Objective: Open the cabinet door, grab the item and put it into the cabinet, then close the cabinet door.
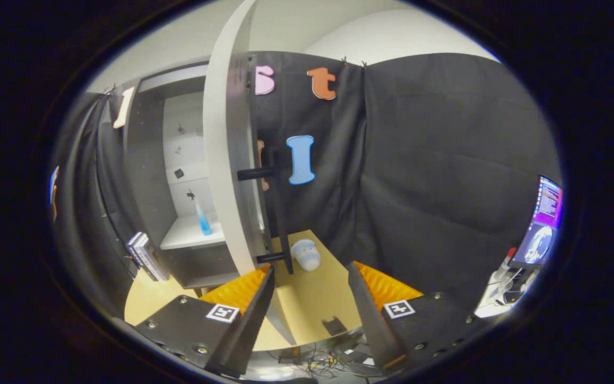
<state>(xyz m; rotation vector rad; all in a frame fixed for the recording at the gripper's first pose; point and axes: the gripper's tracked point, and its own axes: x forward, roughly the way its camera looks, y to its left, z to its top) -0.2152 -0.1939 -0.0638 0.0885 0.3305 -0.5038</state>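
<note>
- Gripper (pixel 311 298) fingers spread apart, holding nothing
- Cabinet door (pixel 227 160) swung open just ahead; blue bottle (pixel 203 221) upright on shelf inside
- White item (pixel 307 254) on table (pixel 312 304) beyond fingers

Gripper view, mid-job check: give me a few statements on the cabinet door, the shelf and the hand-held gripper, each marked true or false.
1. The cabinet door stands open. True.
2. The hand-held gripper is shut on the door's black bar handle. False: its fingers are spread apart with nothing between them, and the handle is ahead of the left finger.
3. A blue bottle stands upright on the cabinet shelf. True.
4. The pale plush toy is inside the cabinet. False: it lies on the tan table, outside, beside the door's lower edge.
5. Books lean outside the cabinet's left side. True.
</note>
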